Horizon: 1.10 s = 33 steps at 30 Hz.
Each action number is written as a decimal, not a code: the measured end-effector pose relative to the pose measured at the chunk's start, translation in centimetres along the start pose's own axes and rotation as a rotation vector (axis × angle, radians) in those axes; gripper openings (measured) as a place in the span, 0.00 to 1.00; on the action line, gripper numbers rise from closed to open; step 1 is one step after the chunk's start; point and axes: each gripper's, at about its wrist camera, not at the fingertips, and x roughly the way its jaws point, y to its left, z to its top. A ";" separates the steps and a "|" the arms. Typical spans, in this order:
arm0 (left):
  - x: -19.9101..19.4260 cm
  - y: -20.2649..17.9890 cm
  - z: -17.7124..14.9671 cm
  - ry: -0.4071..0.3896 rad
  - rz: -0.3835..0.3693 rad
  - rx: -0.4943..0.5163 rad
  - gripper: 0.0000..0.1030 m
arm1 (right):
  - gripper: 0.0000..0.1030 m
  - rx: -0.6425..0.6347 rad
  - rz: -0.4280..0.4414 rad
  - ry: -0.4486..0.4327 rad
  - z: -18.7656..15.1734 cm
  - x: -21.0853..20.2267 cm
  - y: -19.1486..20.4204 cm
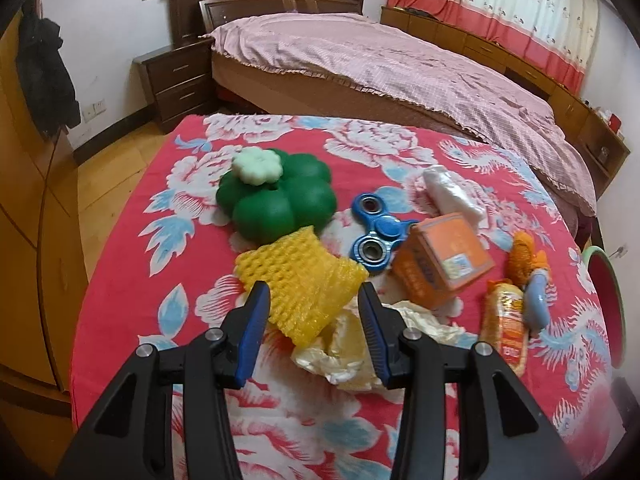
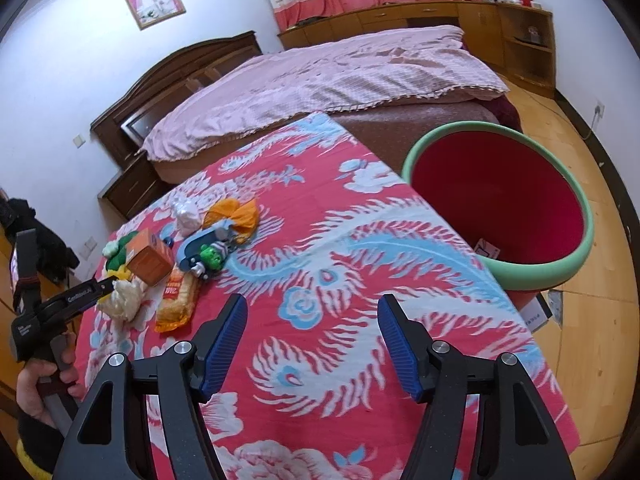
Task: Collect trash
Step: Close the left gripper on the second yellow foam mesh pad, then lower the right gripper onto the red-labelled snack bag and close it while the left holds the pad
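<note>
My left gripper (image 1: 312, 294) is open, its jaws on either side of a yellow foam net (image 1: 300, 280) that lies on the red flowered table (image 1: 120, 280). A crumpled cream plastic bag (image 1: 352, 352) lies just under and behind the net. An orange box (image 1: 440, 260), an orange snack wrapper (image 1: 506, 324), a white plastic wad (image 1: 452, 190) and orange netting (image 1: 526, 256) lie to the right. My right gripper (image 2: 312, 312) is open and empty over bare cloth. A red bin with a green rim (image 2: 500, 200) stands beside the table's right edge.
A green flower-shaped toy (image 1: 276, 196), a blue fidget spinner (image 1: 380, 230) and a small toy skateboard with a green figure (image 2: 208, 250) also lie on the table. A bed (image 1: 380, 64) stands behind, a nightstand (image 1: 176, 80) to its left, a wardrobe at the far left.
</note>
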 end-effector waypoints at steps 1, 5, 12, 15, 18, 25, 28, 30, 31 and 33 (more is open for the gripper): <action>0.1 0.3 -0.1 0.000 -0.002 -0.004 0.44 | 0.67 -0.006 0.000 0.004 0.0 0.2 0.2; 0.3 1.3 -0.3 0.003 -0.013 -0.022 0.37 | 0.67 -0.025 0.003 0.020 -0.2 0.8 1.2; -0.5 2.9 -0.9 -0.009 -0.055 -0.063 0.15 | 0.67 -0.068 0.017 0.034 -0.4 1.4 3.1; -1.1 3.6 -1.2 -0.015 -0.084 -0.089 0.11 | 0.67 -0.084 0.031 0.037 -0.3 1.6 3.9; -2.2 4.4 -1.6 -0.034 -0.118 -0.123 0.11 | 0.67 -0.095 0.054 0.047 -0.2 2.0 4.8; -4.4 6.3 -3.0 -0.065 -0.179 -0.212 0.11 | 0.67 -0.142 0.091 0.091 -0.4 3.7 7.5; -4.7 7.3 -3.8 -0.063 -0.199 -0.246 0.11 | 0.67 -0.158 0.104 0.120 -0.6 4.8 8.7; -4.6 7.6 -4.1 -0.055 -0.198 -0.246 0.11 | 0.67 -0.165 0.104 0.141 -0.7 5.7 9.5; -4.4 7.7 -4.4 -0.044 -0.188 -0.243 0.11 | 0.67 -0.167 0.104 0.152 -0.7 6.2 9.9; -4.0 8.0 -4.8 -0.027 -0.180 -0.243 0.11 | 0.67 -0.175 0.099 0.167 -0.8 6.9 10.5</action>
